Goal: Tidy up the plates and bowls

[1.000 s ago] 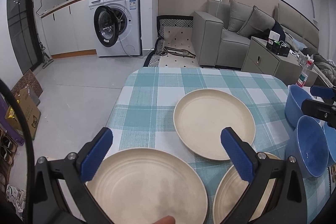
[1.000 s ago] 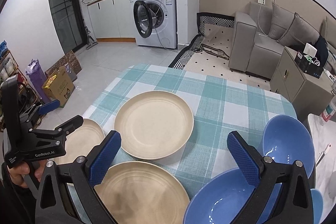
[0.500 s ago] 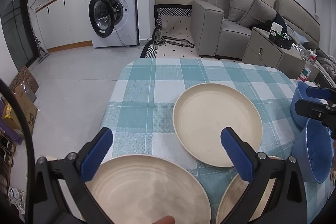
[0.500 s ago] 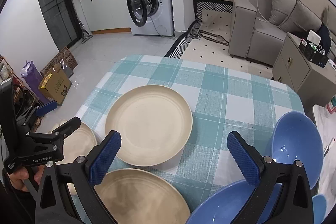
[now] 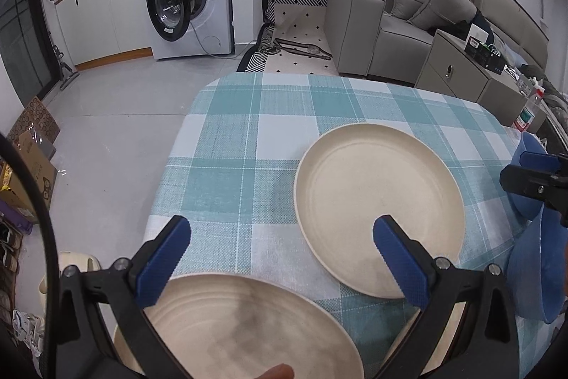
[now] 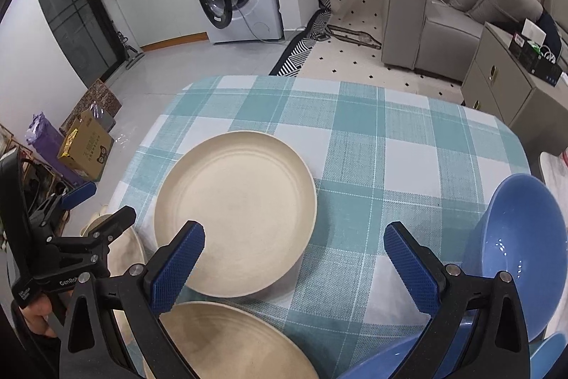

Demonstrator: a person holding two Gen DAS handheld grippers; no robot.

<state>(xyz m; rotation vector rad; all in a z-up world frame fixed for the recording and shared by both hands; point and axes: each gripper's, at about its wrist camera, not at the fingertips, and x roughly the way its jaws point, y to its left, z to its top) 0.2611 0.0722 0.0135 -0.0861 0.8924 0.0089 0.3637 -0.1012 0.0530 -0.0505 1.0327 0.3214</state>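
Plates and bowls on a checked table (image 6: 362, 137), shown from both wrist views. Three cream plates lie singly. The far plate (image 6: 234, 212) sits mid-table. The near plate (image 6: 227, 343) lies just short of it at 6 o'clock in the right view, with a strip of cloth between their rims. The left plate (image 5: 234, 325) lies at the table's left edge, at 7 o'clock in the left view. No plate rests on another.

Blue bowls are grouped at the right edge. The far bowl (image 6: 522, 251) stands at 4 o'clock in the right view. A second bowl (image 6: 387, 361) shows at 5 o'clock, partly behind the gripper; how many more lie at the lower corner cannot be told.

The left gripper (image 5: 280, 261) hangs over the gap between the left and far plates, jaws wide and empty. The right gripper (image 6: 294, 269) hangs between the far plate and the bowls, likewise spread wide with nothing held.

Judged progress: none visible. The plates lie unstacked, and all sorting appears to remain. Either gripper is placed to take a plate rim first.
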